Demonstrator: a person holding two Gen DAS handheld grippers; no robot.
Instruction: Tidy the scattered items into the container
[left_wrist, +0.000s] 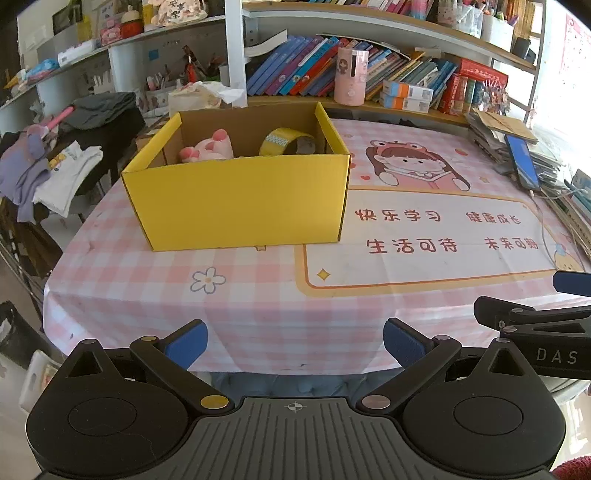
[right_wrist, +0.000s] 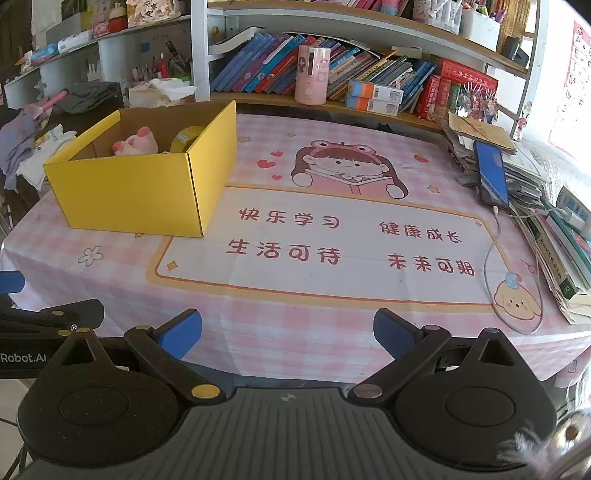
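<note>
A yellow cardboard box (left_wrist: 236, 199) stands on the pink checked tablecloth at the table's far left; it also shows in the right wrist view (right_wrist: 133, 192). Inside it lie a pink plush toy (left_wrist: 208, 147) (right_wrist: 136, 143) and a roll of yellow tape (left_wrist: 284, 142) (right_wrist: 186, 137). My left gripper (left_wrist: 295, 343) is open and empty, held back at the table's near edge. My right gripper (right_wrist: 288, 334) is open and empty, also at the near edge, to the right of the left one. Part of the right gripper shows at the left wrist view's right edge (left_wrist: 535, 317).
A phone (right_wrist: 491, 173) with a cable lies on stacked books and papers at the table's right side. A bookshelf with books and a pink cylinder (right_wrist: 312, 74) runs along the back. Clothes (left_wrist: 40, 173) are piled left of the table.
</note>
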